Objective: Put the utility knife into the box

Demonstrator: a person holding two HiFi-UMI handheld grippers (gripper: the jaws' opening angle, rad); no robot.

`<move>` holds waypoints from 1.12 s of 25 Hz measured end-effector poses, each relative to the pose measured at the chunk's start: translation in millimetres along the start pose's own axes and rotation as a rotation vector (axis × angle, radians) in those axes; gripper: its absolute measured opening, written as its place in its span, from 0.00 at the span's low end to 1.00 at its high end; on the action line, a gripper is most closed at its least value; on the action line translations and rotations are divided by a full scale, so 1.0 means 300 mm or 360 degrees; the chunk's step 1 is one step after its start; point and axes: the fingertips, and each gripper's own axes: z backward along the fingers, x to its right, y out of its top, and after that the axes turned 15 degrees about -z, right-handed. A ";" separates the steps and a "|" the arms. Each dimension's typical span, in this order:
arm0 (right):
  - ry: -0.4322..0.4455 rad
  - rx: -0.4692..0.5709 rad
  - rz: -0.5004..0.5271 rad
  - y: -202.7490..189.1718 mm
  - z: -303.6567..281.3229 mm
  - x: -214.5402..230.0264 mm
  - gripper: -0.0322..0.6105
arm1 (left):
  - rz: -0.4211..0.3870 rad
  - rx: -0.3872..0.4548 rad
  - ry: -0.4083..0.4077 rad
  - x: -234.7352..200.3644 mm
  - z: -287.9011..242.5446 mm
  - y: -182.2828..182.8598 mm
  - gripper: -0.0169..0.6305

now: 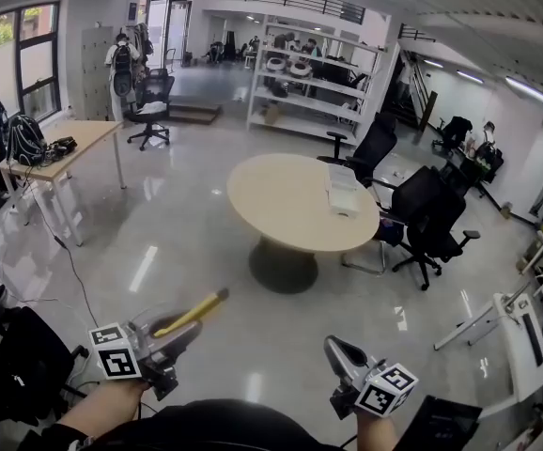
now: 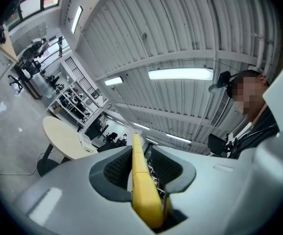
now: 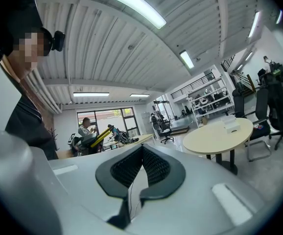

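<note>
The glossy grey floor [image 1: 187, 252] fills most of the head view, with the round beige bench [image 1: 286, 205] standing in the middle of it and black office chairs [image 1: 431, 219] just beside its far right edge. A white box [image 1: 344, 194] sits on the bench near that edge. Well apart from the box, low in the view, the left tool [image 1: 179, 331] is clamped on the yellow utility knife [image 1: 193, 312], which juts forward and upward between the pads. The right tool [image 1: 334, 345] has its jaws pressed together with nothing between them.
</note>
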 end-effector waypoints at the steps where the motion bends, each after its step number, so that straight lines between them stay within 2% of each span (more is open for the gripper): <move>1: 0.0004 -0.0010 0.0000 -0.003 -0.010 0.002 0.07 | 0.0001 0.0001 0.0007 -0.004 0.004 0.002 0.21; 5: 0.0020 -0.0047 -0.0007 -0.010 -0.077 0.008 0.07 | 0.0005 0.0018 0.0036 -0.048 0.030 0.011 0.21; 9: 0.0030 -0.0075 0.0031 -0.001 -0.214 -0.009 0.07 | 0.0001 0.0058 0.0065 -0.167 0.083 0.048 0.21; 15: 0.0044 -0.0094 0.0100 0.011 -0.560 -0.078 0.07 | -0.0019 0.0116 0.0086 -0.473 0.213 0.166 0.21; 22: 0.0079 -0.0053 0.0111 0.055 -1.028 -0.168 0.07 | -0.0098 0.0131 0.0137 -0.873 0.383 0.387 0.21; 28: 0.0072 -0.0089 0.0082 0.034 -1.296 -0.150 0.07 | -0.0085 0.0106 0.0182 -1.123 0.453 0.443 0.21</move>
